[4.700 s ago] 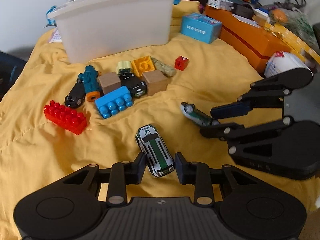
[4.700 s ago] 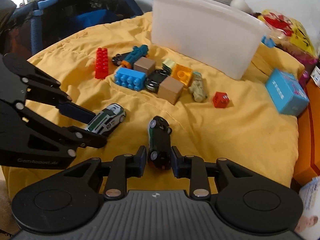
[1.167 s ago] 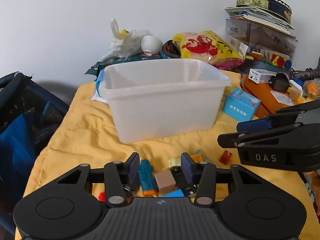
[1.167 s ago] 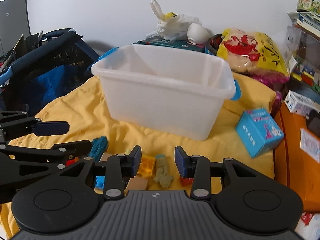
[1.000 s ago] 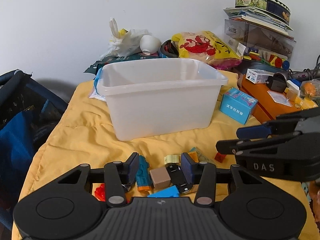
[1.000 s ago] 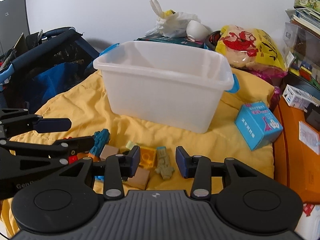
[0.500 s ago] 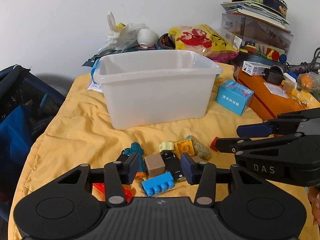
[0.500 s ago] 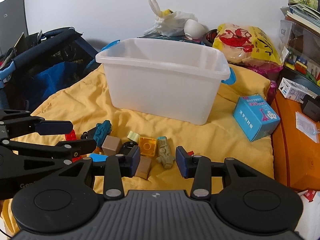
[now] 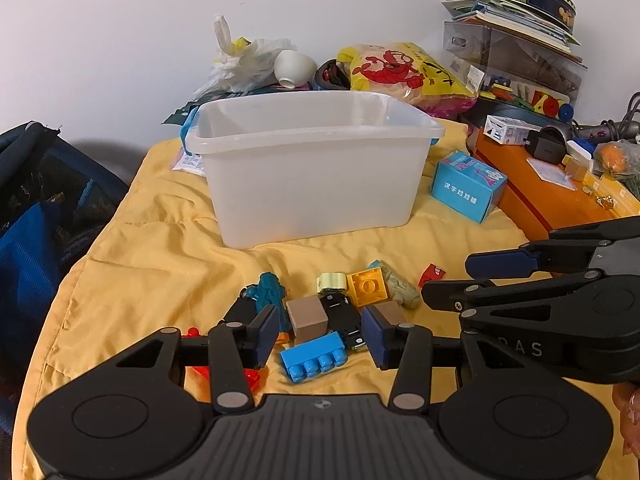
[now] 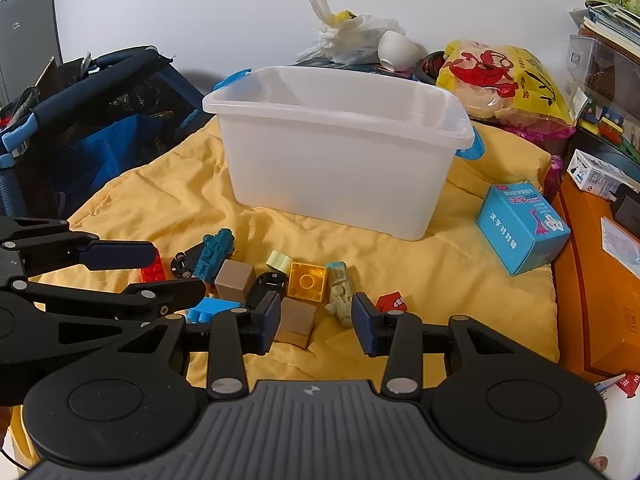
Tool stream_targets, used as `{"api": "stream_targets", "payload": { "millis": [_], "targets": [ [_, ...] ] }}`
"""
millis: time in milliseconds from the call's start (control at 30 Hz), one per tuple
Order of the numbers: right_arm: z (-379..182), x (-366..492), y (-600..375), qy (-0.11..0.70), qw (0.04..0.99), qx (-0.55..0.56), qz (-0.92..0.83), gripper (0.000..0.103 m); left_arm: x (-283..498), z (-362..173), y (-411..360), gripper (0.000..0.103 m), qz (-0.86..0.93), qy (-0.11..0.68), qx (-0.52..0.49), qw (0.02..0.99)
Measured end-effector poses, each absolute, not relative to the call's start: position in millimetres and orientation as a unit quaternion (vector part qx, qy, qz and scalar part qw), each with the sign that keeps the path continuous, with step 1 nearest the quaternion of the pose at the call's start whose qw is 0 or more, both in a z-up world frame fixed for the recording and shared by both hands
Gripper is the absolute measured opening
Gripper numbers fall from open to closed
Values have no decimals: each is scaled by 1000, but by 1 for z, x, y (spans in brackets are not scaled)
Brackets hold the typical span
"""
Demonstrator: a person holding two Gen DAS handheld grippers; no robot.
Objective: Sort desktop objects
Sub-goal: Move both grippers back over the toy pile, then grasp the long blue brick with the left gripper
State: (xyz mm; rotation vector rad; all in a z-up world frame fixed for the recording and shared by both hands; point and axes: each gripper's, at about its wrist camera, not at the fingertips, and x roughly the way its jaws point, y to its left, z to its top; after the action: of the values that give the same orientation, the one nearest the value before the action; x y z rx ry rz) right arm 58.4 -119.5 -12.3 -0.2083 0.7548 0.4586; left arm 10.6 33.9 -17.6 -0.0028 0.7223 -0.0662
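A white plastic bin stands on the yellow cloth; it also shows in the right wrist view. In front of it lies a pile of toys: a blue brick, a brown block, a yellow brick, a teal figure, a red brick and a small red piece. My left gripper is open and empty above the pile. My right gripper is open and empty over another brown block and a pale green figure.
A blue carton lies right of the bin. An orange box with clutter, a yellow snack bag and stacked boxes are at the right and back. A dark blue mesh basket stands at the left.
Both grippers have dropped and tilted down toward the toy pile, so more of it shows. The two toy cars held 4.7 s ago are gone from the jaws.
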Motion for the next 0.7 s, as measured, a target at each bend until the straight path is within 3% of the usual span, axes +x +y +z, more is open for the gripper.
{"api": "stream_targets", "payload": {
  "millis": [700],
  "targets": [
    [-39,50,-124,389,883,-118,234,43,2,-54,46,50,-25,389,-5,921]
  ]
}}
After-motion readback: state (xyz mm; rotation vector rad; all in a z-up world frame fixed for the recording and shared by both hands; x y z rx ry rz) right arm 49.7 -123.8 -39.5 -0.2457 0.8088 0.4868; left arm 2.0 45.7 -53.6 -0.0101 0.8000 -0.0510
